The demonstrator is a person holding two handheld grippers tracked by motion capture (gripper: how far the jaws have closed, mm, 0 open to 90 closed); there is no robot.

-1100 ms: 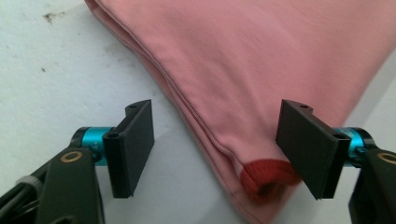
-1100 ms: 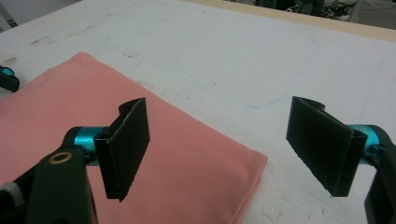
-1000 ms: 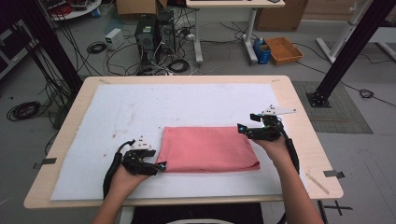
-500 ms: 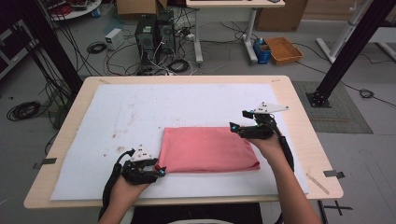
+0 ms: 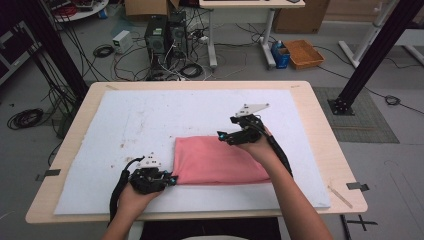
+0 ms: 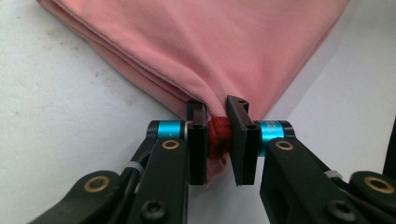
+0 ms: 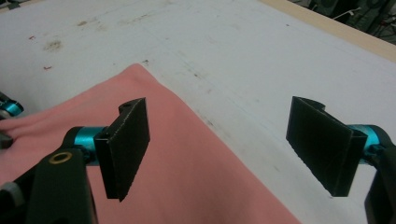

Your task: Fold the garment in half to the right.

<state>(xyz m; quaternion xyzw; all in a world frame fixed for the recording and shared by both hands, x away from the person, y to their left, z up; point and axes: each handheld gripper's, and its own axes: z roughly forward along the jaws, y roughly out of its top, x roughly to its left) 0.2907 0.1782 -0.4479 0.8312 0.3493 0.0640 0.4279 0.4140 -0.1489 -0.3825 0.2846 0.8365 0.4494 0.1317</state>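
left tongs (image 6: 217,140) pinch pink cloth (image 6: 210,51) corner; right tongs (image 7: 224,144) gape.

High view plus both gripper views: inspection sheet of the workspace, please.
Surface: wooden table under a white mat, faintly stained.
Job's things: folded pink cloth flat on the mat.
Clutter: nothing seen on the mat besides the cloth.
Grippers: left gripper shut on the cloth's near-left corner; right gripper open over its far edge.
Cables: black cable trails from the left gripper.
Surroundings: computer towers, floor cables, orange tray.
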